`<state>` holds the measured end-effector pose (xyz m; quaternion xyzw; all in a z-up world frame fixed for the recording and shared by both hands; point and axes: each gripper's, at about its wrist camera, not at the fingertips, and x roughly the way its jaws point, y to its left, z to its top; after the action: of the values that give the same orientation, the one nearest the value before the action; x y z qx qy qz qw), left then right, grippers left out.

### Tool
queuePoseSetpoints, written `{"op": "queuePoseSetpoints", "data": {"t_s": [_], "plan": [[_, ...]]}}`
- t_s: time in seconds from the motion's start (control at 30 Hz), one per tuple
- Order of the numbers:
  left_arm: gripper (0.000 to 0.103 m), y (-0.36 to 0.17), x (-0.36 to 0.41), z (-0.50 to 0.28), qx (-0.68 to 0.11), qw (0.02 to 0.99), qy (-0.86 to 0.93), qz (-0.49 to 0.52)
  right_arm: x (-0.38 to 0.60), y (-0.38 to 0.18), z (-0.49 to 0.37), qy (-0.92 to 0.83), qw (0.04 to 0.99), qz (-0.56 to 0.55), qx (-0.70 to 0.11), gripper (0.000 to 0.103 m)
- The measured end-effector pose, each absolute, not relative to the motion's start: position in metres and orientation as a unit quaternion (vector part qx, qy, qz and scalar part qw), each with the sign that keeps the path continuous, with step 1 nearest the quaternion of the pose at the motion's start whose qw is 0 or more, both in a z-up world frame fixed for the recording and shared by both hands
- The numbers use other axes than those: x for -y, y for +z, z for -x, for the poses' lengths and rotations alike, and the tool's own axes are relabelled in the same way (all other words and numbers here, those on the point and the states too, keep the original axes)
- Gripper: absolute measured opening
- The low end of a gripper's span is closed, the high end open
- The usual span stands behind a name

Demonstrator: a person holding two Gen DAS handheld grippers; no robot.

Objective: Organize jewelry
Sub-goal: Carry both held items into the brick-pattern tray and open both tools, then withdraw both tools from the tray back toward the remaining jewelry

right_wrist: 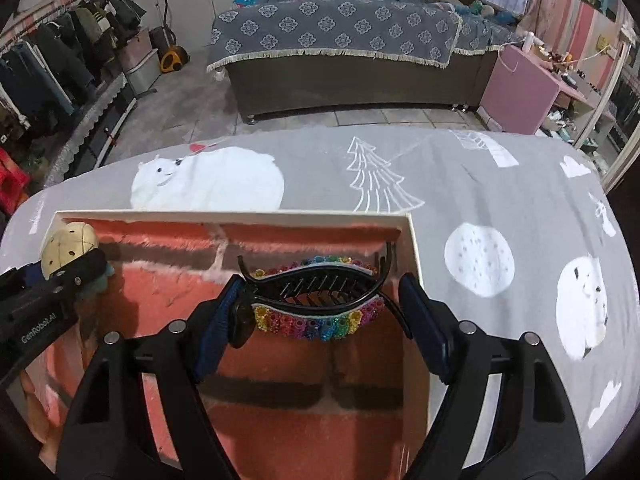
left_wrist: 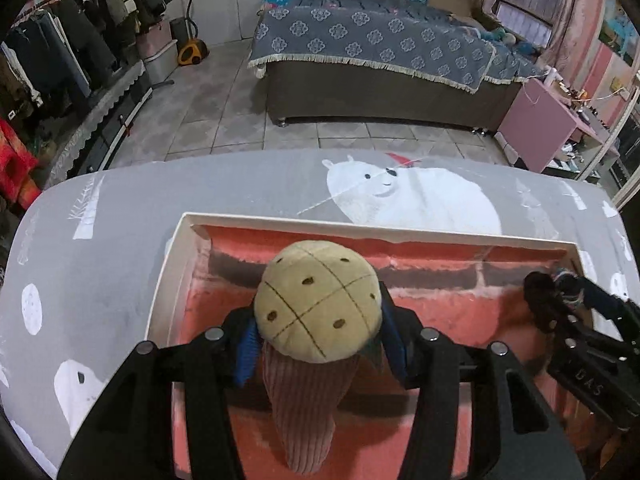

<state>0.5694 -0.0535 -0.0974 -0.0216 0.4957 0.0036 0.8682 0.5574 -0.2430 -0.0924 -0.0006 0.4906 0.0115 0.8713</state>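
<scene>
A white-rimmed box (left_wrist: 176, 264) lined with red plush sits on the table; its rim also shows in the right wrist view (right_wrist: 412, 248). My left gripper (left_wrist: 316, 344) is shut on a plush pineapple-shaped hair accessory (left_wrist: 316, 300), held over the box's left part. My right gripper (right_wrist: 316, 312) holds a black claw hair clip with rainbow beads (right_wrist: 316, 304) by its ends, over the box's right part. The right gripper also shows at the right in the left wrist view (left_wrist: 560, 292). The left gripper shows at the left in the right wrist view (right_wrist: 72, 272).
The table wears a grey cloth with polar bears (right_wrist: 208, 180) and trees. Beyond it stand a bed (left_wrist: 372, 48), a clothes rack (left_wrist: 60, 52) at the left and a pink cabinet (left_wrist: 540, 120) at the right.
</scene>
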Motion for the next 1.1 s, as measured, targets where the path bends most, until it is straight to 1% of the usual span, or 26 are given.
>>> {"op": "queuePoseSetpoints", "data": {"t_s": [0.27,0.3,0.43,0.5,0.57,0.63,0.7,0.73,0.77,0.8,0.9,1.0,1.1], "plan": [[0.052,-0.112,0.052,-0.579,-0.501,0.865,0.014,0.012,0.228,-0.103,-0.564,-0.015,0.876,0.066,-0.478,0.078],[0.053,-0.112,0.053,-0.579,-0.499,0.866,0.015,0.007,0.225,-0.106,-0.564,-0.012,0.874,0.072,-0.48,0.078],[0.054,-0.112,0.055,-0.578,-0.5,0.866,0.018,-0.006,0.227,-0.108,-0.566,-0.018,0.874,0.069,-0.481,0.078],[0.055,-0.111,0.054,-0.577,-0.502,0.865,0.014,-0.007,0.226,-0.11,-0.567,-0.015,0.871,0.075,-0.485,0.081],[0.058,-0.109,0.054,-0.577,-0.502,0.865,0.01,-0.006,0.228,-0.109,-0.566,-0.011,0.87,0.077,-0.487,0.083],[0.064,-0.104,0.055,-0.573,-0.499,0.867,0.008,-0.006,0.232,-0.106,-0.565,-0.011,0.87,0.071,-0.488,0.084],[0.068,-0.097,0.054,-0.569,-0.497,0.868,0.001,0.0,0.238,-0.098,-0.562,-0.001,0.871,0.053,-0.488,0.084],[0.072,-0.092,0.054,-0.566,-0.494,0.87,-0.004,0.003,0.239,-0.094,-0.561,0.002,0.873,0.047,-0.485,0.084],[0.075,-0.088,0.053,-0.566,-0.49,0.872,-0.006,0.004,0.241,-0.088,-0.557,0.007,0.876,0.041,-0.481,0.088],[0.08,-0.082,0.054,-0.564,-0.485,0.874,-0.006,0.003,0.241,-0.082,-0.555,0.004,0.878,0.042,-0.476,0.095],[0.08,-0.066,0.053,-0.554,-0.473,0.881,-0.015,0.005,0.25,-0.062,-0.542,-0.012,0.892,0.058,-0.449,0.098],[0.085,-0.05,0.053,-0.542,-0.463,0.886,-0.019,0.009,0.261,-0.05,-0.53,-0.015,0.897,0.053,-0.438,0.099],[0.088,-0.038,0.052,-0.522,-0.45,0.893,-0.013,0.002,0.275,-0.039,-0.511,-0.012,0.903,0.033,-0.428,0.099]]}}
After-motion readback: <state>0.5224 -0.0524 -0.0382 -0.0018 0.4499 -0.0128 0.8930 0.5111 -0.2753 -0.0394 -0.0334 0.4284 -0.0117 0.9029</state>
